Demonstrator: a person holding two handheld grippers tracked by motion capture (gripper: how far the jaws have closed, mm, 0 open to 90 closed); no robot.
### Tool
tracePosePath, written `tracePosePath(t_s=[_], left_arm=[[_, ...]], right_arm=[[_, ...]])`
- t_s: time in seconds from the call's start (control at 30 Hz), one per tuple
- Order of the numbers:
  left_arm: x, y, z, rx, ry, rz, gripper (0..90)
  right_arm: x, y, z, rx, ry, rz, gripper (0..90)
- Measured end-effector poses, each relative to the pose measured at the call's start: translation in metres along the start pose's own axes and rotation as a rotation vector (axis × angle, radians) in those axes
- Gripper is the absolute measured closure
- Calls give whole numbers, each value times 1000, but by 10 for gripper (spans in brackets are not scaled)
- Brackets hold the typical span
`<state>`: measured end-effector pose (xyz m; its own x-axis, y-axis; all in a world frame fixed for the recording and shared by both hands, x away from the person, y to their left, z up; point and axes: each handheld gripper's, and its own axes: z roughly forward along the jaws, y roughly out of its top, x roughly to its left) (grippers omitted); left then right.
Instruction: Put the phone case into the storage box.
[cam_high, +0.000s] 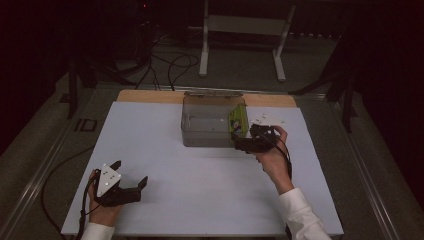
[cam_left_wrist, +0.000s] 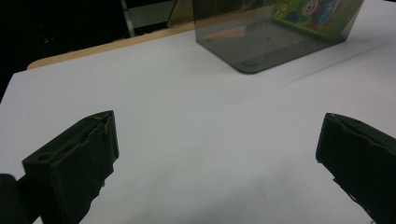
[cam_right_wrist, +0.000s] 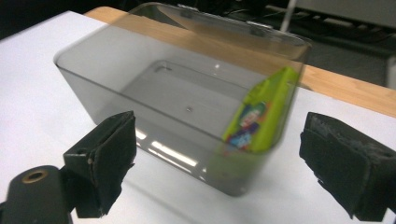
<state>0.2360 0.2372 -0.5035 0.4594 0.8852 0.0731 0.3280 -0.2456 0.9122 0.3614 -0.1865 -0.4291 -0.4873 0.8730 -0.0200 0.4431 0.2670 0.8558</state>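
Observation:
A clear smoky plastic box (cam_high: 192, 137) (cam_right_wrist: 154, 135) (cam_left_wrist: 243, 56) stands at the far middle of the white table, lid tipped back. A bright green snack packet (cam_high: 237, 120) (cam_right_wrist: 261, 116) (cam_left_wrist: 313, 11) stands on edge inside, leaning against the box's right wall. My right gripper (cam_high: 241, 142) (cam_right_wrist: 217, 163) hovers just in front of the box's near right corner, open, nothing between its jaws. Near the front left corner of the table, my left gripper (cam_high: 131, 175) (cam_left_wrist: 217, 154) rests open and holds nothing.
The white table sheet (cam_high: 165, 165) has a wooden strip (cam_high: 145, 96) along its far edge. Behind the table a white metal stand (cam_high: 242, 30) and black cables (cam_high: 170, 65) lie on the grey floor. Dark surroundings on both sides.

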Motion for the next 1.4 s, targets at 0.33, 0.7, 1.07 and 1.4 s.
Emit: tracePosePath(t_s=[0.33,0.7,1.07,1.4], left_arm=[[1,0,0,-2,1,-7,0],[2,0,-1,-8,3,-15,0],[3,1,-4,-27,1,-19,0],[3,0,-4,-28,2,-17,0]], right_arm=[[-4,-44,-23,-34,-46,5,101],[-10,-89,-48,-140,-87,53,121],[-6,-120,-71,-198,-57,33,108],[-10,-136,-84,-202,-31,35,105]])
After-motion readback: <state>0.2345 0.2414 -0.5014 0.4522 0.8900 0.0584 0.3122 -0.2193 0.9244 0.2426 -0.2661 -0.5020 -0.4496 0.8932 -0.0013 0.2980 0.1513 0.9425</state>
